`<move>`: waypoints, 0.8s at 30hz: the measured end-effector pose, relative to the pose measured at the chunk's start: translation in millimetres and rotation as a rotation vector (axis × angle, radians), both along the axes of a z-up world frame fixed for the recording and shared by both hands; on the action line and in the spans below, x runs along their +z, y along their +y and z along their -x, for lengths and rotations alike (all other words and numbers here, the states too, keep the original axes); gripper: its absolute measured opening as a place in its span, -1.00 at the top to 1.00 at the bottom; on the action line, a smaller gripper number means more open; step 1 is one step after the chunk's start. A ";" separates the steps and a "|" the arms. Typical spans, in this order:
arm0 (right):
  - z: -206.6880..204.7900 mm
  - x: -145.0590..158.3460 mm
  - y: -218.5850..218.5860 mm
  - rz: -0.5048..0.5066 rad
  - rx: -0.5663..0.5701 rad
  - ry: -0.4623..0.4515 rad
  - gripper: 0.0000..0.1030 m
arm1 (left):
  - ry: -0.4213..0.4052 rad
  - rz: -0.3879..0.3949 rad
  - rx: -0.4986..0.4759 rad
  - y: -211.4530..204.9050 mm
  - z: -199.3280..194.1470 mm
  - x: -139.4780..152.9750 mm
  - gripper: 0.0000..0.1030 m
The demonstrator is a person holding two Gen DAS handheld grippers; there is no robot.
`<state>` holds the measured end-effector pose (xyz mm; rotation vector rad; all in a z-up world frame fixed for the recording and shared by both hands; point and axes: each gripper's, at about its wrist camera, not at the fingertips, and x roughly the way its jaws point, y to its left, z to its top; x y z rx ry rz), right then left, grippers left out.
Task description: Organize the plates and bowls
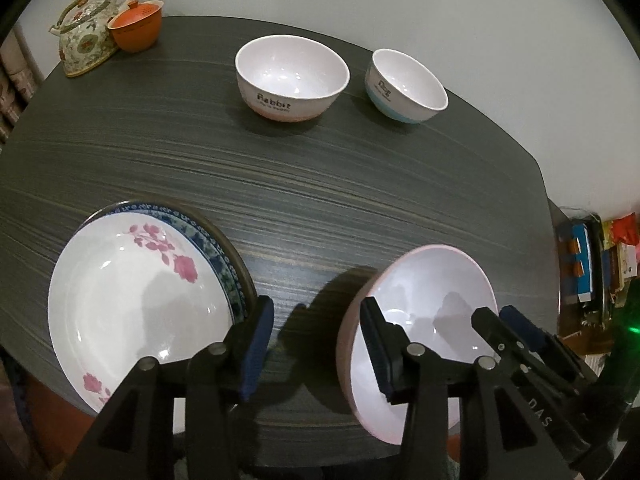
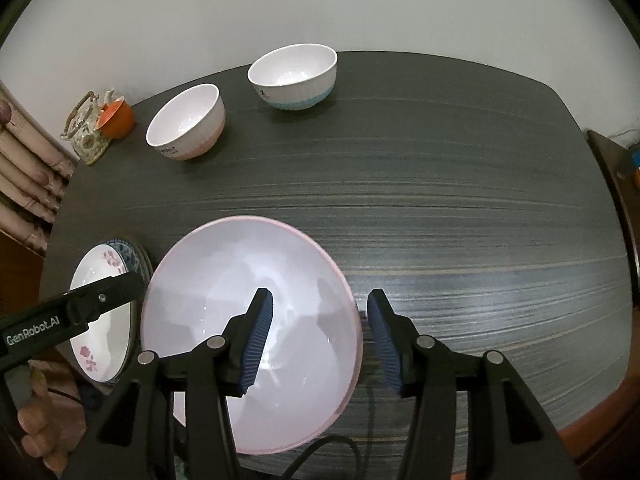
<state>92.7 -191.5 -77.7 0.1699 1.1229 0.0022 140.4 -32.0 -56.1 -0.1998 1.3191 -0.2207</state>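
The right gripper (image 2: 320,340) straddles the pink bowl's (image 2: 248,332) right rim, jaws apart, one pad inside, one outside. The left gripper (image 1: 316,344) stands open between bowl and plate stack (image 1: 136,304) at nine o'clock. Two small bowls (image 2: 186,122) wait at twelve.

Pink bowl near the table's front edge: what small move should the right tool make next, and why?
Probably close the right tool firmly onto the rim of the pink bowl. Its fingers straddle the bowl's right rim, one inside and one outside, but it is unclear whether the pads press on it. The left tool stands open over the bare table, so it gives the bowl no support.
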 end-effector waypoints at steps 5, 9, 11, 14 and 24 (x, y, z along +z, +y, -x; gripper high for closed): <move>-8.1 3.8 2.2 0.007 0.007 -0.005 0.08 | -0.027 -0.021 0.016 8.2 -6.1 4.1 0.11; -18.8 8.7 9.2 0.015 0.028 -0.016 0.08 | -0.077 -0.071 0.021 14.5 -12.5 9.0 0.11; -22.9 11.3 13.2 0.008 0.044 -0.023 0.08 | -0.098 -0.093 0.026 19.3 -15.0 10.5 0.11; -32.4 14.6 20.2 0.013 0.072 -0.031 0.08 | -0.103 -0.109 0.037 27.0 -22.2 8.6 0.11; -75.1 23.2 41.4 0.019 0.146 -0.021 0.08 | -0.094 -0.118 0.093 51.5 -51.5 3.7 0.11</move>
